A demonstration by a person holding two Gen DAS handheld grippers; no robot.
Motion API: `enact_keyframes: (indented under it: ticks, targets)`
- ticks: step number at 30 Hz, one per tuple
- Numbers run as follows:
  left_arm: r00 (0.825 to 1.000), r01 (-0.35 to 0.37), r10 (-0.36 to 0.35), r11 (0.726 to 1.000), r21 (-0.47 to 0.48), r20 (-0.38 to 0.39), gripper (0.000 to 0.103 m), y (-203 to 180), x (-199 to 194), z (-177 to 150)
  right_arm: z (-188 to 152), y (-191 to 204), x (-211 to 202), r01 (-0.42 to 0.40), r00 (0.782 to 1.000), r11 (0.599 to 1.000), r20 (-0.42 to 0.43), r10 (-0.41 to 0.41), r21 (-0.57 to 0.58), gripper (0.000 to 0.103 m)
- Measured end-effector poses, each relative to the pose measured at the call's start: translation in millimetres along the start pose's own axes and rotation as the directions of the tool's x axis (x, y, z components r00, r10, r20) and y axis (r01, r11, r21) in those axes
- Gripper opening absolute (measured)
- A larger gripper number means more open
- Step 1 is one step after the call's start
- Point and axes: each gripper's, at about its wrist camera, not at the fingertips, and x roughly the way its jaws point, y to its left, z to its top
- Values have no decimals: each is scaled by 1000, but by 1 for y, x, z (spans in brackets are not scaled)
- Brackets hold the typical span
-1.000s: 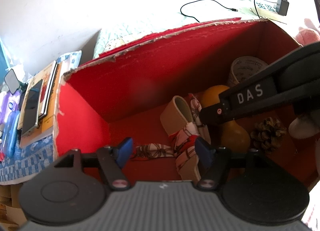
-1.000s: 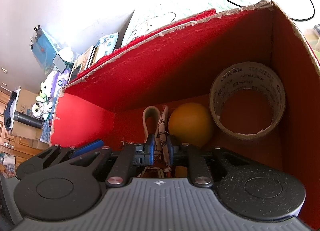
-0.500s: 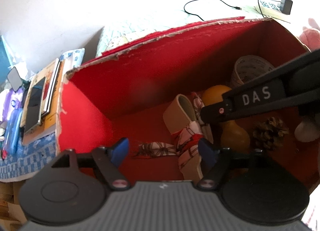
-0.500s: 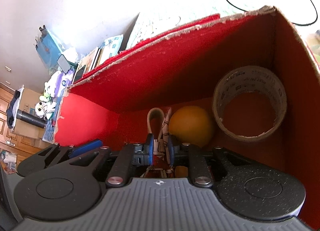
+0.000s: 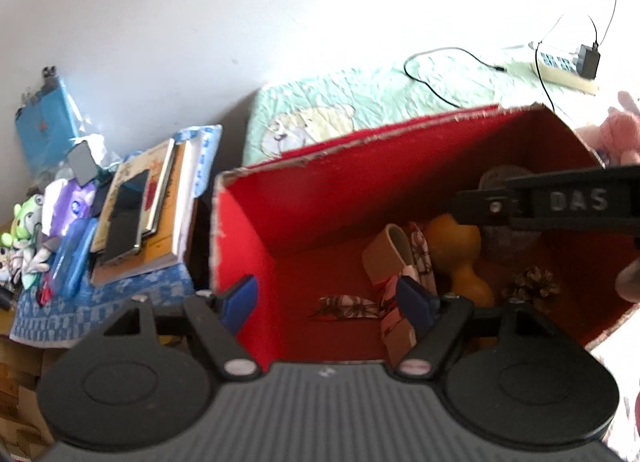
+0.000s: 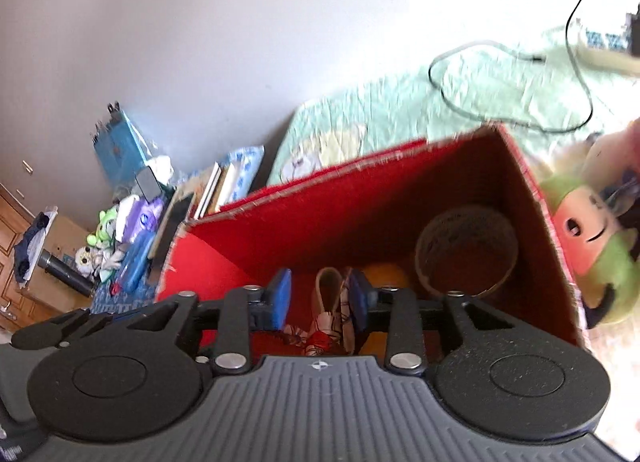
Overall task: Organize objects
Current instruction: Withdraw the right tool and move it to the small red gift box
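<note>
Lying in red cardboard box [image 6: 352,202]: beige sandal with floral fabric strap [image 6: 332,302], released between right hand-held gripper [image 6: 320,296], just opened. Left hand-held gripper [image 5: 328,300] open, empty. Tape roll [image 6: 466,258] blurred.

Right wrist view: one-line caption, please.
Right gripper, jaws just opened, above the sandal inside the red box.

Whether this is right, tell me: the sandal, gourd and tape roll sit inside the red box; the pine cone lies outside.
No: the pine cone lies inside the red box too, beside the gourd. The left wrist view shows it.

Both claws [image 5: 328,302] [image 6: 320,298] agape, empty
</note>
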Motion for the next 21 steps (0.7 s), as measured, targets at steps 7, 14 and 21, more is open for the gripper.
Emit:
enact_keyframes:
  ticks: [7,14,21]
  targets:
    - [999,-8,9,1000,-22,51,78,13,-33,-7,-16,8,-31,24,995,999,100,-19,-47,50]
    - [997,-16,18,1000,-23,79,78,23,-60,-23,-39,23,-62,56,981,997,187,-45,-56,65]
    - [994,-20,22,1000,-14,103,78,24,-78,-37,-59,23,-77,69,983,997,171,-64,-27,69]
